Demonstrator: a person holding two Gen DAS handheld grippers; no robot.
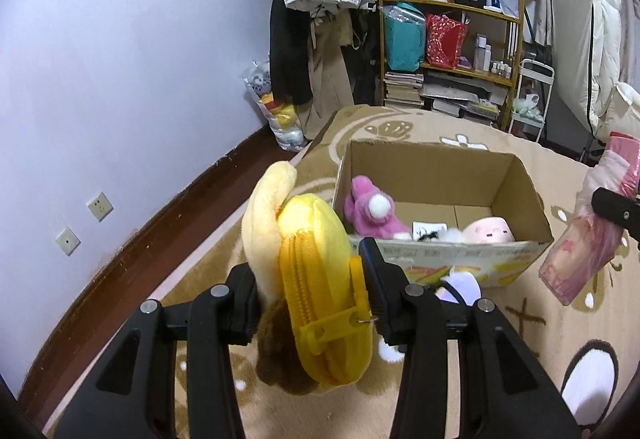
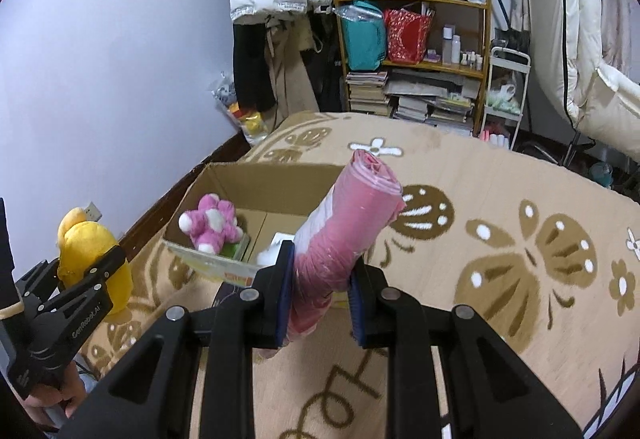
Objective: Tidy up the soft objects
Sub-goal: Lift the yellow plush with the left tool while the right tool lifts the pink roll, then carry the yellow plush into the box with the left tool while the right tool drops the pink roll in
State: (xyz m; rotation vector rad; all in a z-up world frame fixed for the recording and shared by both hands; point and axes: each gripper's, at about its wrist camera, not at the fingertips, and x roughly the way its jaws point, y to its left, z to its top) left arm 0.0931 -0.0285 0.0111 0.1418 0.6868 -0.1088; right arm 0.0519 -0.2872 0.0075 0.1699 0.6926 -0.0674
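Above the rug [image 2: 500, 199], each hand-held gripper is clamped: left [image 1: 312, 279] on a yellow plush pouch [image 1: 316, 271], right [image 2: 322, 279] on a pink roll [image 2: 348, 223].

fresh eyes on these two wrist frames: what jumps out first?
The yellow plush banana pouch with an orange zipper, clamped in the left gripper at the front of the left wrist view. Likewise the pink roll of plastic bags, pinched upright in the right gripper. Behind both sits the open brown cardboard box on the beige patterned rug, a pink stuffed animal already inside.
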